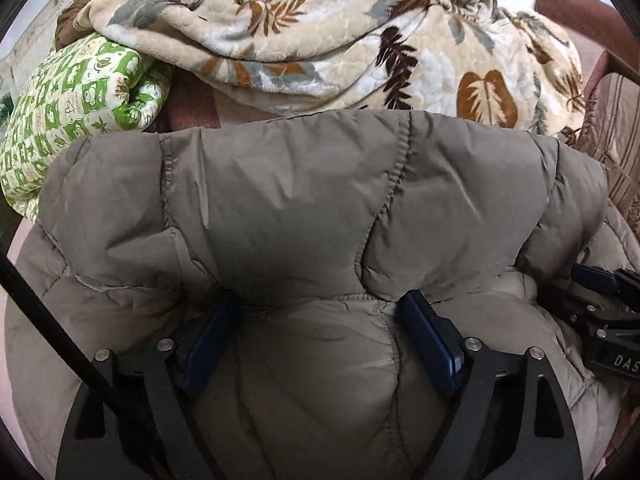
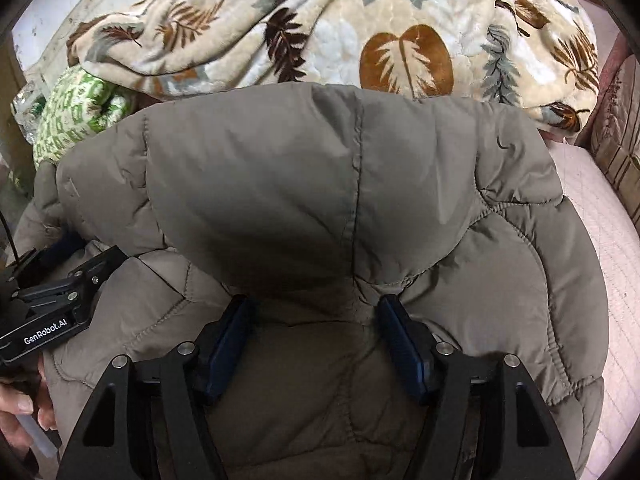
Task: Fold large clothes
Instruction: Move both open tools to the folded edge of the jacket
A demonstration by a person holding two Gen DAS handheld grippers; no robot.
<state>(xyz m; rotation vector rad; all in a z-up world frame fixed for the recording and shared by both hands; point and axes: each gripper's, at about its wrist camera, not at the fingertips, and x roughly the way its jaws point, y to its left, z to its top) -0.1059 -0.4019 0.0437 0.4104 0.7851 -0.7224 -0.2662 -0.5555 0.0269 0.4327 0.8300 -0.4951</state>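
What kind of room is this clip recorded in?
Probably a bedroom at home, on a bed. A leaf-print blanket and green patterned pillow are heaped behind the grey padded jacket, which lies on a pink quilted mattress cover.

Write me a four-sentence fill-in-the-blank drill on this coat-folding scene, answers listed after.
1. The puffer jacket is coloured ____.
2. Behind it lies a blanket printed with ____.
3. The quilt left of the blanket is white and ____.
4. The left claw and right claw each have jaws spread ____ over the jacket.

Answers: taupe; leaves; green; open
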